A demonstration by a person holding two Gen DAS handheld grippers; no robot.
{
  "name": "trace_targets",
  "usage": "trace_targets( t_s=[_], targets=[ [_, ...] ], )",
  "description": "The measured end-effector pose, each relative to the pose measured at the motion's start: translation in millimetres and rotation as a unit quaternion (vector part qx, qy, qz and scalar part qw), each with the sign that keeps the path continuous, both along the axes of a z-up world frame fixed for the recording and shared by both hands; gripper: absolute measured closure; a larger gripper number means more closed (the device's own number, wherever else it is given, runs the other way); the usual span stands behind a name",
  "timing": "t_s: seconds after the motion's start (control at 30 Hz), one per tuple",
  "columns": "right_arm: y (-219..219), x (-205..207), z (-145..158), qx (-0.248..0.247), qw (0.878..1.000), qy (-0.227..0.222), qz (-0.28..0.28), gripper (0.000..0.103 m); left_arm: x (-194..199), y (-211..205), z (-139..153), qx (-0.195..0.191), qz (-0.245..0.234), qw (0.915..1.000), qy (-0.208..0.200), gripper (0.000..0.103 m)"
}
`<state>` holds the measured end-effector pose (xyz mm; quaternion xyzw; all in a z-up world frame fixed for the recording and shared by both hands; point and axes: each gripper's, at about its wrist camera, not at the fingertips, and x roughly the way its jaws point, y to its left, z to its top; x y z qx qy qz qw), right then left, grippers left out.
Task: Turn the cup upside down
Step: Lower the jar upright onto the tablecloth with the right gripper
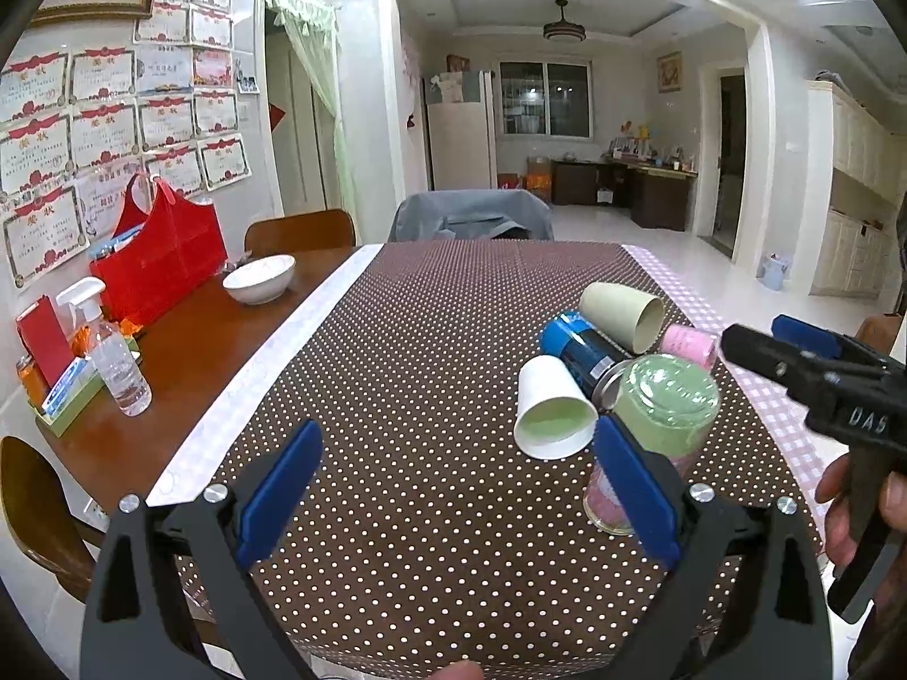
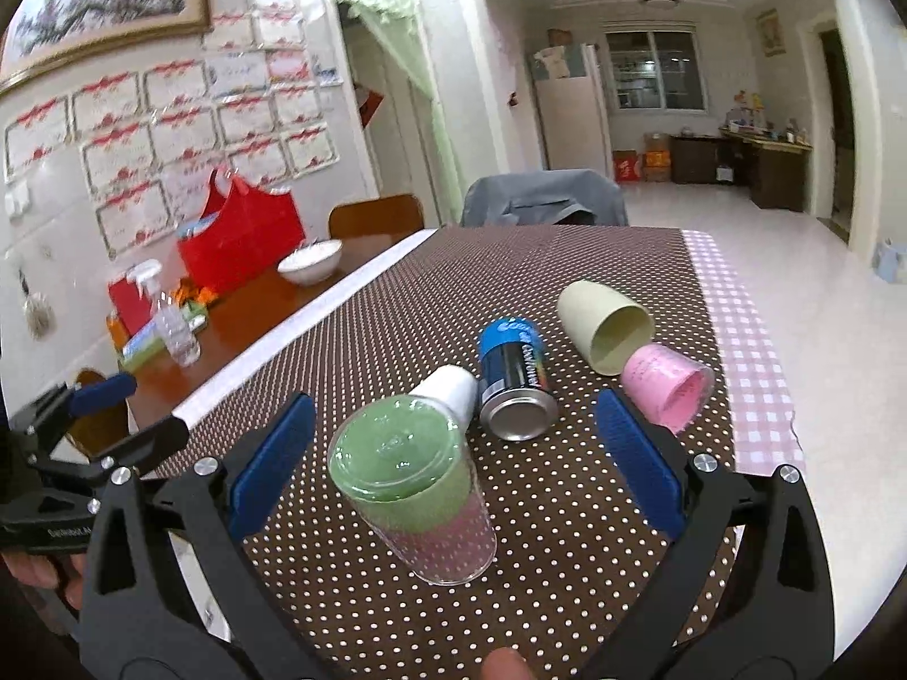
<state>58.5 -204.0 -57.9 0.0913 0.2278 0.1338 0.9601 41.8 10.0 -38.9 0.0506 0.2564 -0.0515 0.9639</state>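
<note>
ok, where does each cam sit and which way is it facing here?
Left wrist: on the left gripper, looking forward over the dotted tablecloth at the cups; its jaws are open, and the right gripper and a hand show at right.
Right wrist: on the right gripper, open jaws either side of the upside-down green-and-pink cup; the left gripper shows at left.
Shared: that cup, blue can, white cup, cream cup, pink cup.
</note>
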Motion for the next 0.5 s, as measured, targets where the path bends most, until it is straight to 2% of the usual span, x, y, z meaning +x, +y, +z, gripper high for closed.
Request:
trace_targets(
  t_s=[0.27, 0.5],
  targets=[
    [-17.2, -37.1, 23.5, 0.019, 0.998, -0.033, -0.058, 0.006, -18.7, -4.9, 17.6, -0.002, -0.006, 0.9996, -0.027, 0.008],
    [-18.4, -75.3, 35.0, 0.006, 0.992, -0.064, -0.106, 0.006, -38.7, -13.9, 32.0, -0.009, -0.022, 0.9985, -0.049, 0.008]
  ],
)
